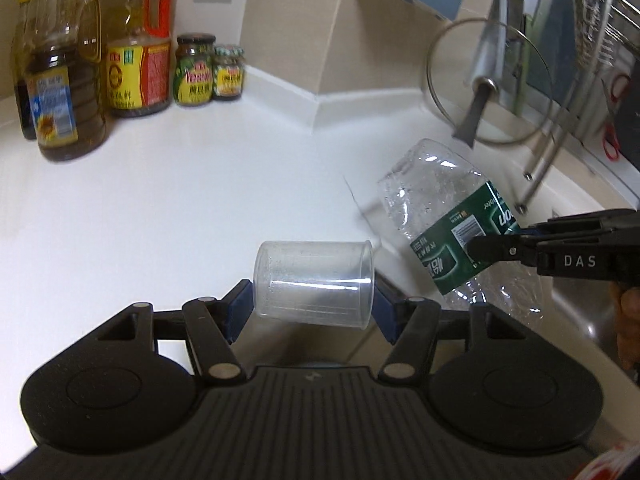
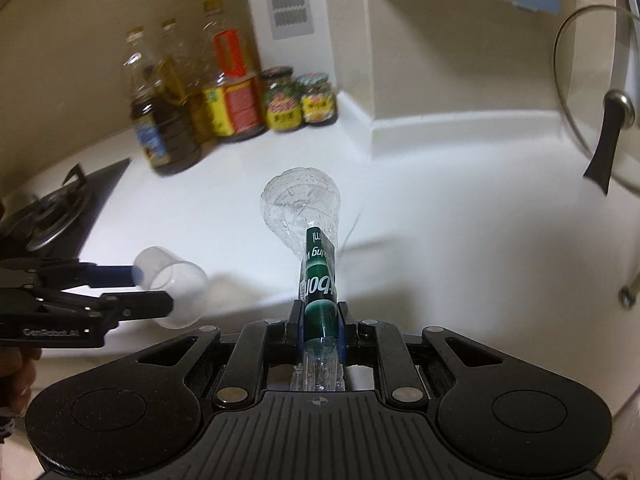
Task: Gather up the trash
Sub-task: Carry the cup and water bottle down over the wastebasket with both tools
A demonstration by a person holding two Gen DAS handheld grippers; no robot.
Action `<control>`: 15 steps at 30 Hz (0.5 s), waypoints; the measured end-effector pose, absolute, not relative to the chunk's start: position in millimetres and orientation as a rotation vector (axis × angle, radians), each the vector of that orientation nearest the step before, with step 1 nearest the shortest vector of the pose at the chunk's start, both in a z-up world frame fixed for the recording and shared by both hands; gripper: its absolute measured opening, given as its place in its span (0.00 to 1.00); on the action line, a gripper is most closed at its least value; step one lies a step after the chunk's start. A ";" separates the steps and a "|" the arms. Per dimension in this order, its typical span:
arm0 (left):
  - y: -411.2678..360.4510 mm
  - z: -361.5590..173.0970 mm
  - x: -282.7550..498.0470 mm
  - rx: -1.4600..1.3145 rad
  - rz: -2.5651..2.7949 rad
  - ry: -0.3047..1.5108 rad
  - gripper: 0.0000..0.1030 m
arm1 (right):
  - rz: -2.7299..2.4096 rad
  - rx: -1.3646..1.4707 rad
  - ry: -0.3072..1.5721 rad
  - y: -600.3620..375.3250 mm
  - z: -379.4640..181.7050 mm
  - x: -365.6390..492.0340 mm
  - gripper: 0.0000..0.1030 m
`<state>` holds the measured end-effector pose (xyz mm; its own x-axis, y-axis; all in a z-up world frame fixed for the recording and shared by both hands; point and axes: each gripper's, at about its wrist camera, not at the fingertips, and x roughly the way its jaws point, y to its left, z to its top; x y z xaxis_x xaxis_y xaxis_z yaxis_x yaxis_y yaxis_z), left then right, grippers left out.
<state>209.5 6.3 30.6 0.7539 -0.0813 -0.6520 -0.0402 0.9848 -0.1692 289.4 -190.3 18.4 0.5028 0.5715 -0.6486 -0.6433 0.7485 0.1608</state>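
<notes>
Left claw [image 1: 314, 306] clamped on a clear, smooth plastic cup [image 1: 314, 283], held sideways between blue pads, above the glossy white table [image 1: 180, 208]. Right claw [image 2: 320, 320] squeezed tight on a crumpled clear plastic bottle [image 2: 316, 248] at its green label, base pointing away, body flattened in the grip. Beyond, against the wall: ribbed oil bottles [image 1: 64, 92], two labelled glass jars [image 1: 194, 70]. Farther right, a round glass lid [image 1: 486, 80], seemingly propped on a rack, blurred.
</notes>
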 end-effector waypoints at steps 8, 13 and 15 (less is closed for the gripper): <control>-10.9 14.8 165.1 -0.156 -0.061 0.783 0.58 | 0.800 -0.177 0.855 -180.5 -13.8 242.6 0.15; -21.5 -10.9 157.8 -0.151 -0.077 0.848 0.58 | 0.786 -0.218 0.926 -175.7 -47.4 236.1 0.15; -23.2 -24.5 159.2 -0.154 -0.070 0.877 0.58 | 0.777 -0.239 0.947 -171.9 -61.2 237.5 0.15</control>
<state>159.2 -23.2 -24.5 0.6382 -0.1245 -0.7597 -0.0021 0.9866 -0.1634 237.5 -171.9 -61.2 0.3422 0.4914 -0.8009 -0.6901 0.7099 0.1407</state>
